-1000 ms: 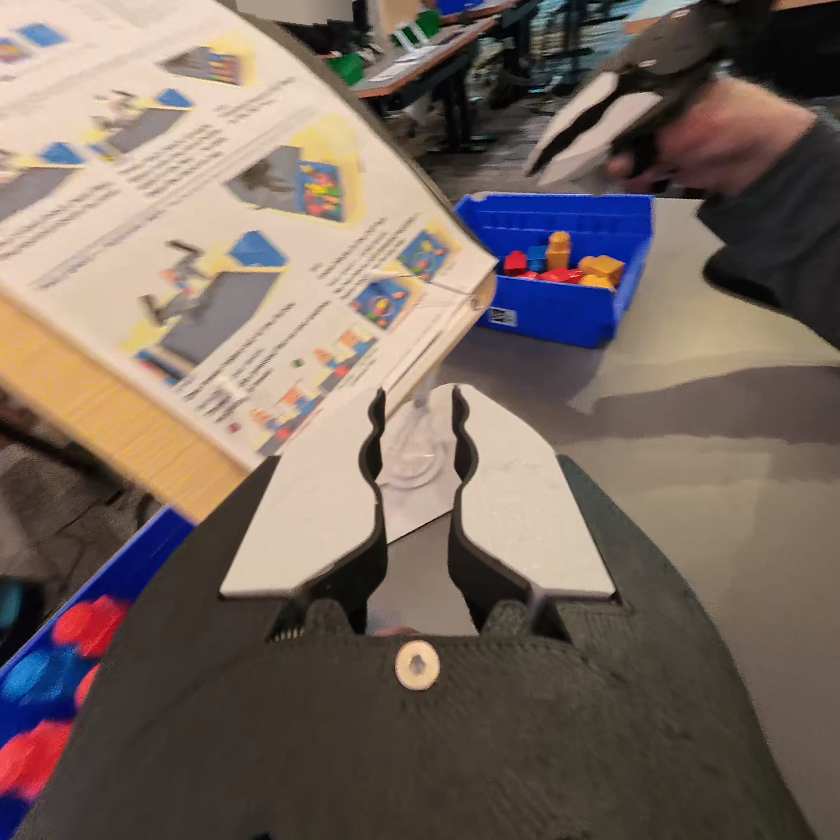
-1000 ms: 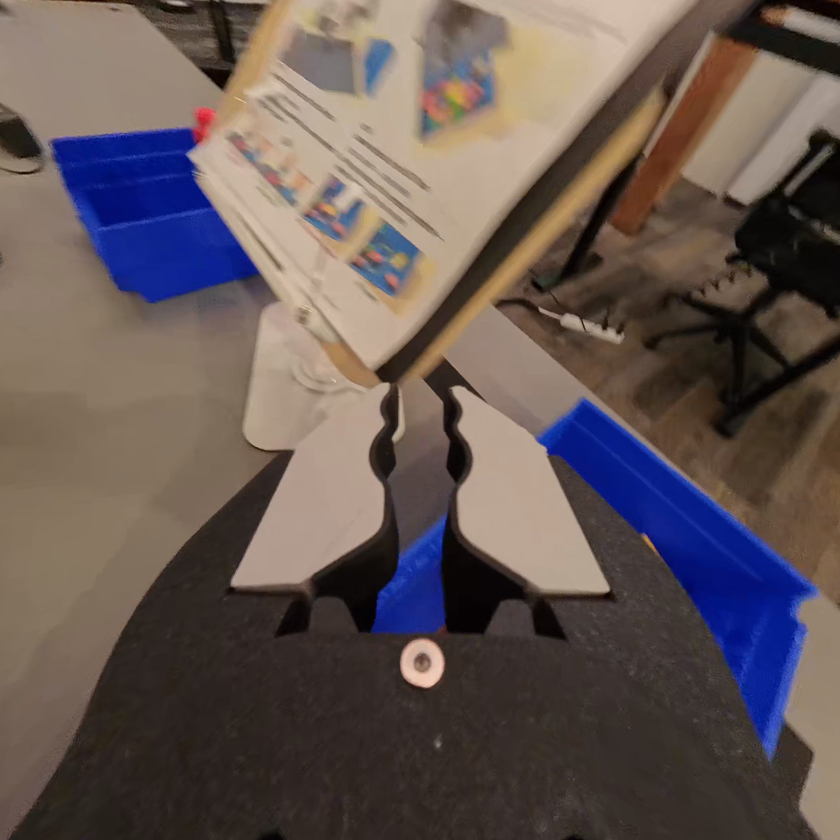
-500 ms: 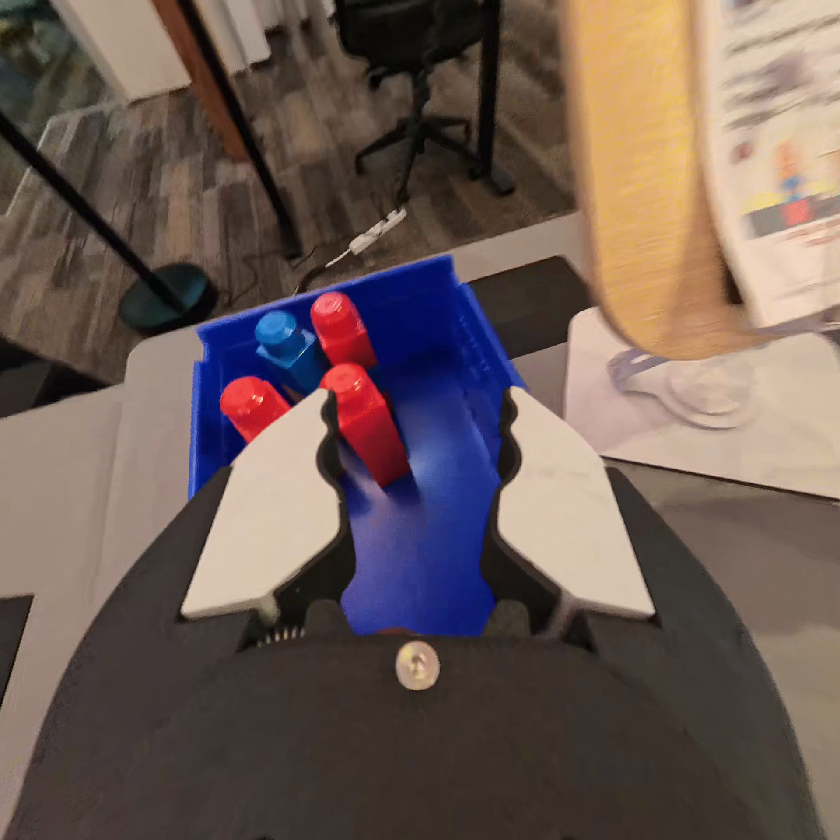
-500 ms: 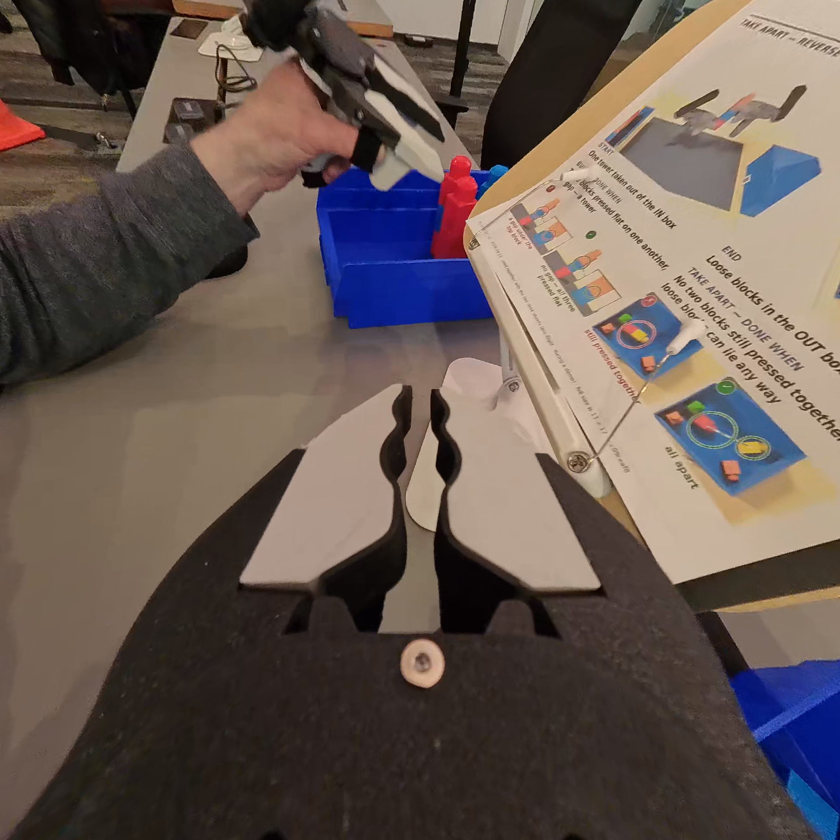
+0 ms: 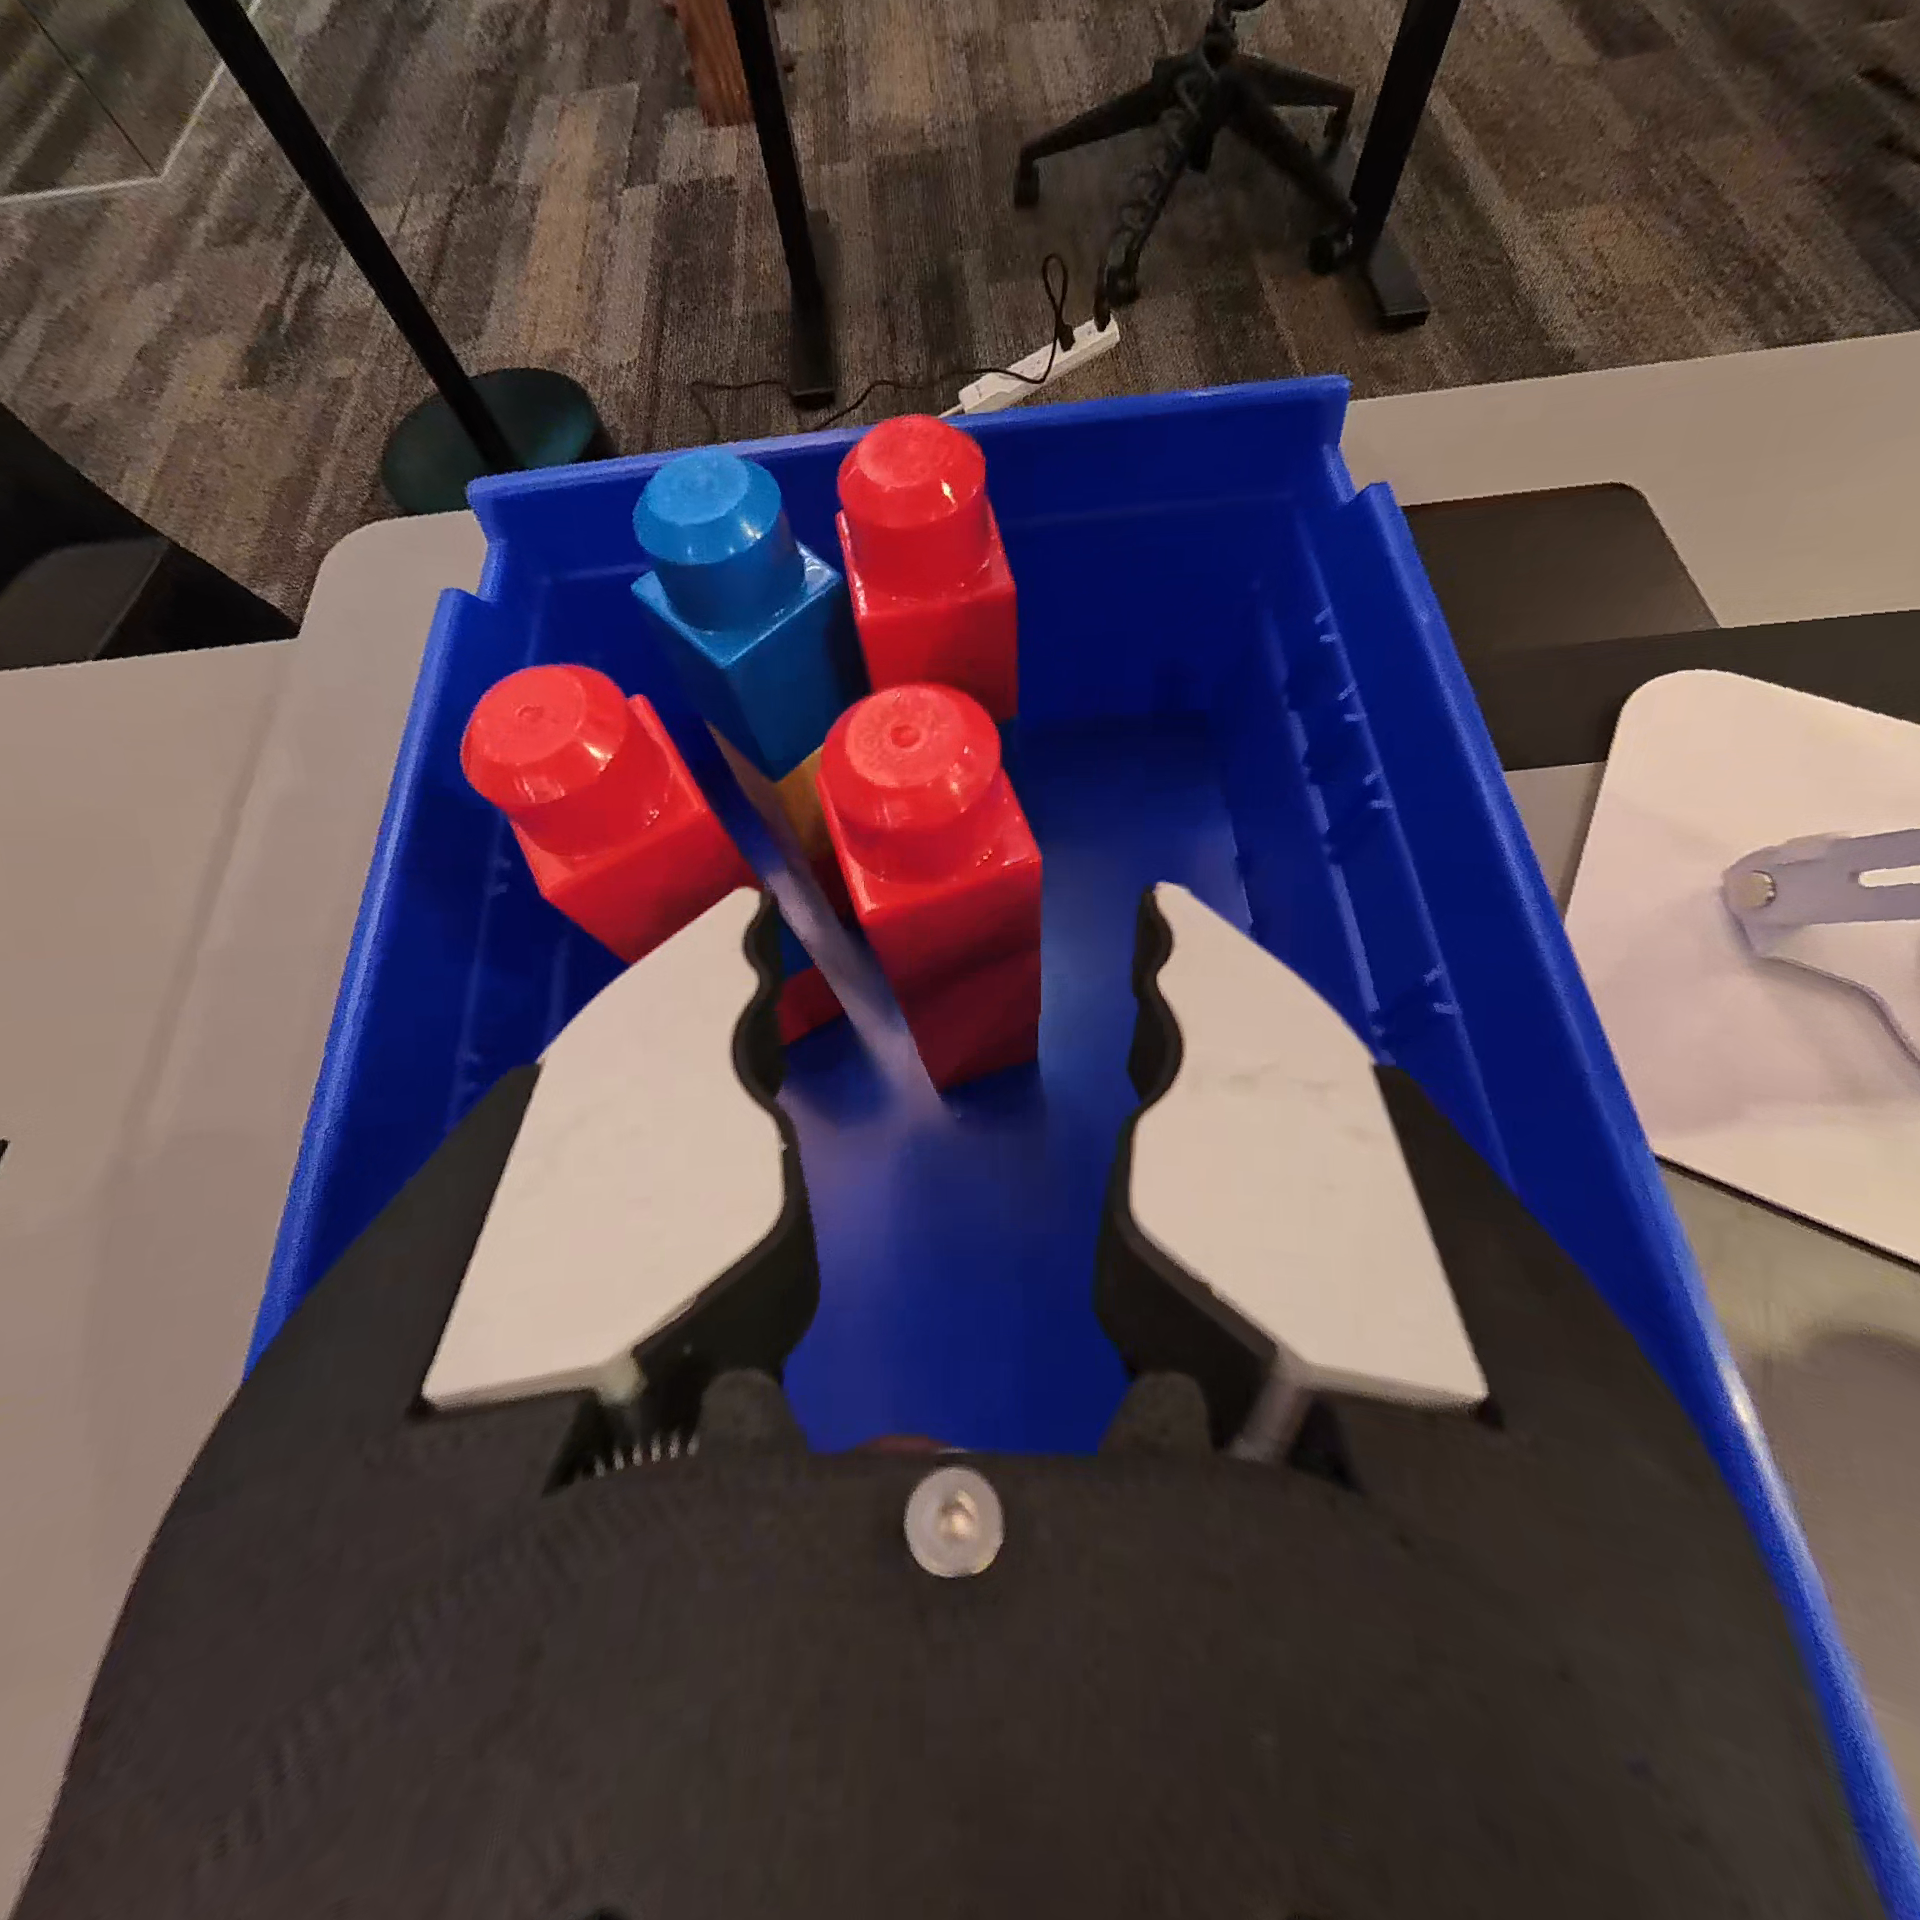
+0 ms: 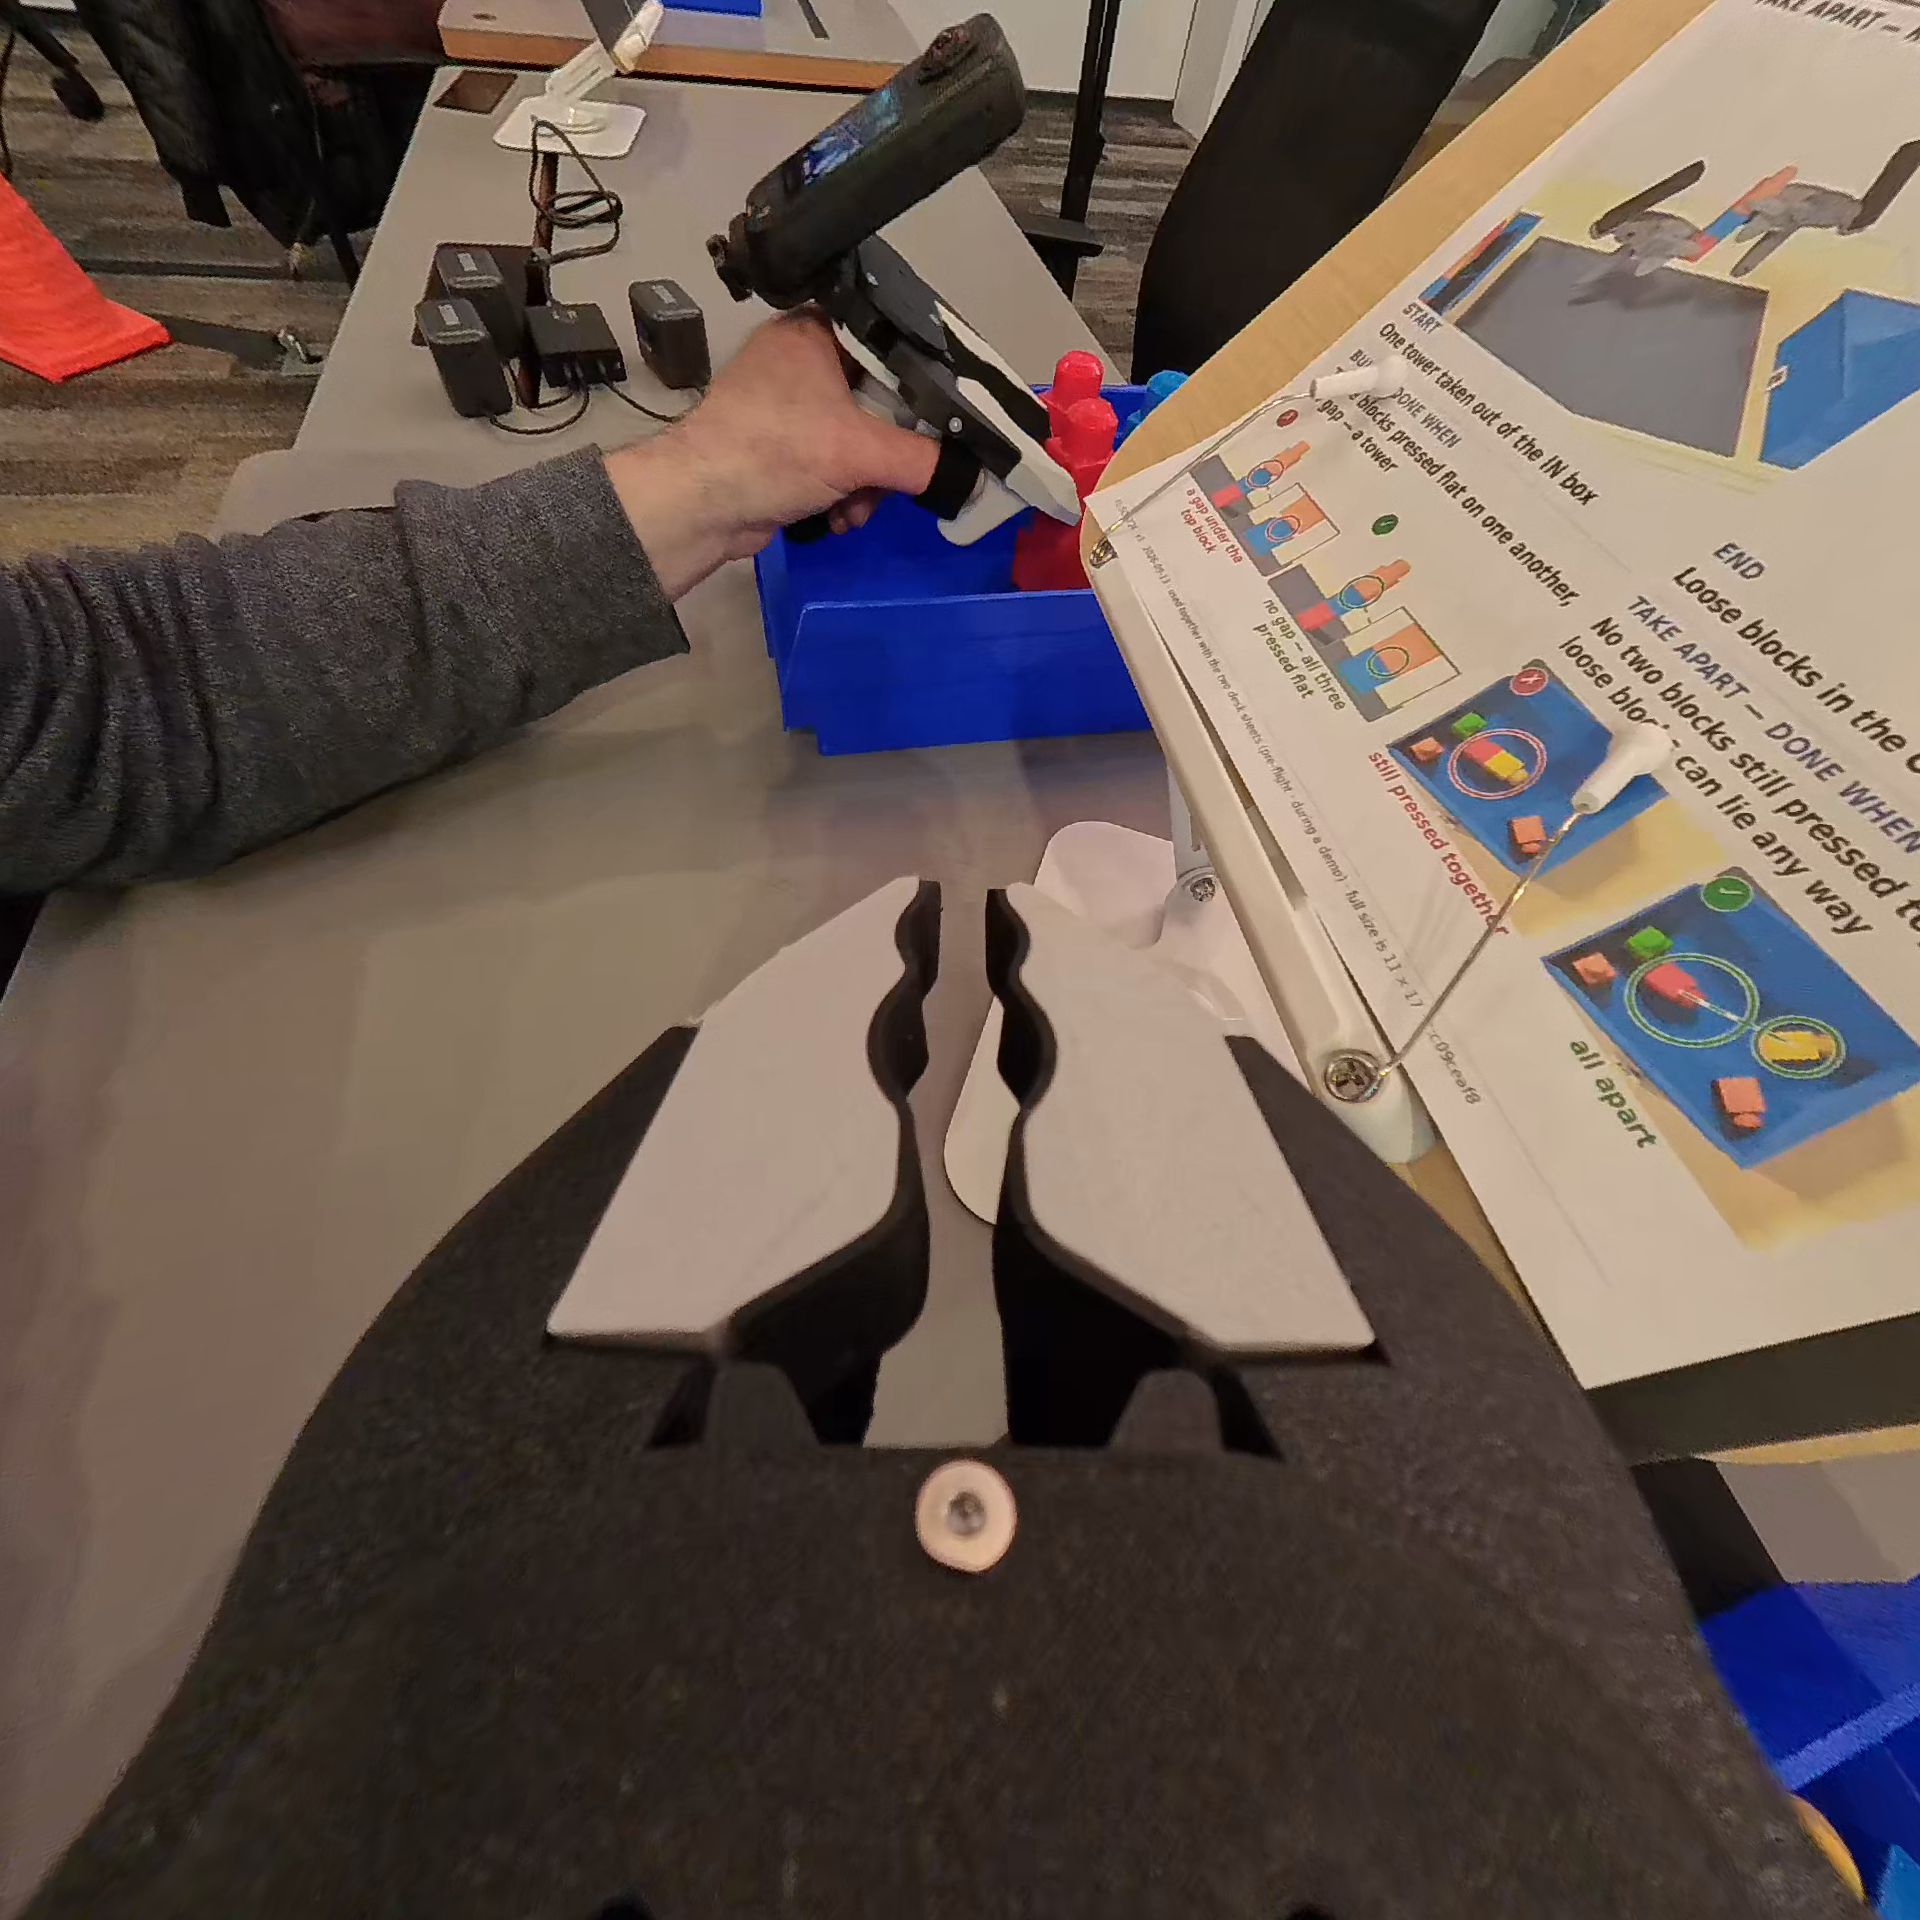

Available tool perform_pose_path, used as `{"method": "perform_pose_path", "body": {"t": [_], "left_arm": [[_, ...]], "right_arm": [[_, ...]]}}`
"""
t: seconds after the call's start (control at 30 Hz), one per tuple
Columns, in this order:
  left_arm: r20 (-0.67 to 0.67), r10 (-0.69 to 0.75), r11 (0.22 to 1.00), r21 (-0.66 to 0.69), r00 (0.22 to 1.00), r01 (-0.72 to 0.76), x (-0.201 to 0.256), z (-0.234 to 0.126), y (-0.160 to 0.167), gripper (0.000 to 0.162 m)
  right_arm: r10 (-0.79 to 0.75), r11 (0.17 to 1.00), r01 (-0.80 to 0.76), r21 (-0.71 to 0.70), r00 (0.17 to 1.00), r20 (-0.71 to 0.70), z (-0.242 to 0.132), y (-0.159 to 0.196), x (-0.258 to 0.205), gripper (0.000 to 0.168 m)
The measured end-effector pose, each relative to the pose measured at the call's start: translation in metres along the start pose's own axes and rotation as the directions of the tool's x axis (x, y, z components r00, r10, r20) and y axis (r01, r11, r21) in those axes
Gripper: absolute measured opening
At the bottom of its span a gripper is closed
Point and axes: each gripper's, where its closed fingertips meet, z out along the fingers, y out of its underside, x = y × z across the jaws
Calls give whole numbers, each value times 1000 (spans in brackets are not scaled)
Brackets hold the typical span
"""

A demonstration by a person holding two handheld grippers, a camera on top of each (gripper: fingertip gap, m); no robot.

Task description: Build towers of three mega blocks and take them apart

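Left hand-held gripper (image 5: 951,914) hangs over the blue plastic bin (image 5: 1392,831), jaws spread wide, nothing between them; its white fingertips (image 5: 717,935) sit just short of the nearest tower. Right hand-held gripper (image 6: 961,904) is well apart from the bin, over the bare grey worktop (image 6: 364,987), jaws narrowed to a thin slit, holding nothing.

Towers: four stacks of chunky plastic mega blocks stand upright in the far half of the bin, close together. Count by top block: three red, one blue. Nearest red-topped tower (image 5: 930,883) is in line with the open jaws; left red-topped tower (image 5: 592,810) sits by the left wall; blue-topped tower (image 5: 743,613) and far red-topped tower (image 5: 925,561) stand at the back. An orange block shows lower in the blue-topped stack. Block count per tower cannot be read from this steep angle; lower blocks are hidden.

Handling, judged: hollow hard plastic, so light, stiff, not fragile, glossy faces a bit slippery. Press-fit joints may part if a stack is pulled by its top block or tilted. Best hold looks like the flat side faces of the nearest tower, low to mid height, not the round stud. Neighbours are tight on its left, so a finger going in there could knock the left or blue stack over.

Other counts: one bin in the left wrist view, a corner of a second blue bin (image 6: 1849,1704) beside the right hand-held gripper; one printed instruction sheet on a tilted wooden board (image 6: 1558,623) with a white stand base (image 5: 1745,935).
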Motion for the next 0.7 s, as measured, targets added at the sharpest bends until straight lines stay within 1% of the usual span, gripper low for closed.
{"method": "perform_pose_path", "body": {"t": [0.1,0.2,0.23,0.47,0.57,0.63,0.7], "left_arm": [[-11,2,1000,-8,1000,-2,3,7,2,54],[-7,16,1000,-4,1000,-16,4,11,2,38],[-8,16,1000,-3,1000,-16,4,12,2,35],[-67,13,1000,11,998,-12,5,5,0,35],[-99,46,998,41,994,-42,9,-9,-10,35],[-170,90,994,75,981,-78,19,-22,-19,35],[-194,101,993,82,976,-86,22,-37,-26,35]], "right_arm": [[1,1000,-1,0,1000,3,1,0,-1,8],[1,1000,-1,-3,1000,5,3,1,0,8],[2,1000,-2,-3,1000,7,3,2,0,8],[-1,1000,0,5,1000,11,3,0,-1,8],[-10,1000,10,16,1000,23,4,-2,-4,9],[-13,1000,12,22,999,32,4,-4,-7,10],[-19,1000,18,20,999,39,6,-4,-9,12]]}}
